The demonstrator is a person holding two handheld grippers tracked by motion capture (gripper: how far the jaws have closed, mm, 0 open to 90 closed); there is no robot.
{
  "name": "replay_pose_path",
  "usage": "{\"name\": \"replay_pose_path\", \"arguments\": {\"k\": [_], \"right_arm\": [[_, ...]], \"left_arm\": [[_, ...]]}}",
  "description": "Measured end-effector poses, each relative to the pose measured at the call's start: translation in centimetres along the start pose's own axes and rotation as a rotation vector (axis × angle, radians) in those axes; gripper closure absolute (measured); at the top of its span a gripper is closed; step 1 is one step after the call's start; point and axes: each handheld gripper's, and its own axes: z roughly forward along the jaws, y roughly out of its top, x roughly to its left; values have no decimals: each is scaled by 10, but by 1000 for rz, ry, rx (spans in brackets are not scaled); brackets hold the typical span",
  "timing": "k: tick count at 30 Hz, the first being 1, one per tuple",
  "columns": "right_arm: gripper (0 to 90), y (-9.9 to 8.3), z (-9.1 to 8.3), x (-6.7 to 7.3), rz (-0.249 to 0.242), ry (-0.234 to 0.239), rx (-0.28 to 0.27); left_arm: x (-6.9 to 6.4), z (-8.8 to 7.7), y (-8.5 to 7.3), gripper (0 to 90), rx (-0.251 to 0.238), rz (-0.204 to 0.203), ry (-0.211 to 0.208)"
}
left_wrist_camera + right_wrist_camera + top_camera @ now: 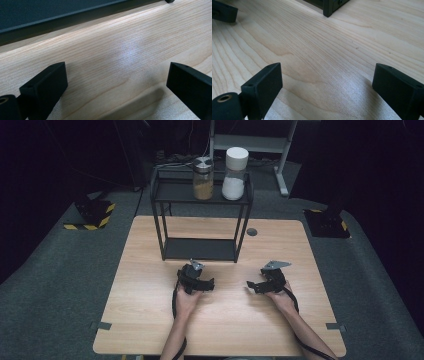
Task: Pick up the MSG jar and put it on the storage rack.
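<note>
Two hand-held grippers rest low over a light wooden table (150, 320). My left gripper (192, 270) sits just in front of a black two-tier metal rack (160, 195); in the left gripper view its jaws stand wide apart over bare wood, open (117, 82), with the rack's bottom shelf (50, 12) close ahead. To the right, my right gripper (255, 286) points left across the table. Its jaws are also spread, open (327, 85), with nothing between them. On the rack's top shelf stand a glass jar with amber contents (203, 179) and a white-capped jar of white powder (235, 174).
A rack foot (328, 8) shows ahead in the right gripper view, and a tip of the other gripper (223, 11) lies at the upper left. A round cable hole (252, 232) sits near the table's back edge. Grey floor surrounds the table.
</note>
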Motion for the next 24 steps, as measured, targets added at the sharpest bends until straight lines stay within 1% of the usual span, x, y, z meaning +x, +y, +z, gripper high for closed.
{"name": "replay_pose_path", "arguments": {"k": [1, 2, 7, 9, 10, 14, 24], "right_arm": [[88, 0, 0, 0, 0, 0, 0], [88, 2, 1, -1, 5, 1, 14], [87, 3, 2, 2, -2, -5, 18], [81, 4, 2, 4, -19, -15, 23], [81, 4, 2, 4, -19, -15, 23], [77, 6, 4, 11, -44, -35, 36], [74, 8, 5, 14, -58, -48, 44]], "left_arm": [[0, 0, 0, 34, 0, 0, 0], [0, 0, 0, 34, 1, 1, 1], [-1, 0, 0, 34, 2, 2, 2], [-1, 0, 0, 34, 2, 3, 2], [-1, 0, 0, 34, 2, 3, 2], [-1, 0, 0, 34, 2, 3, 4], [-2, 0, 1, 34, 3, 5, 7]]}}
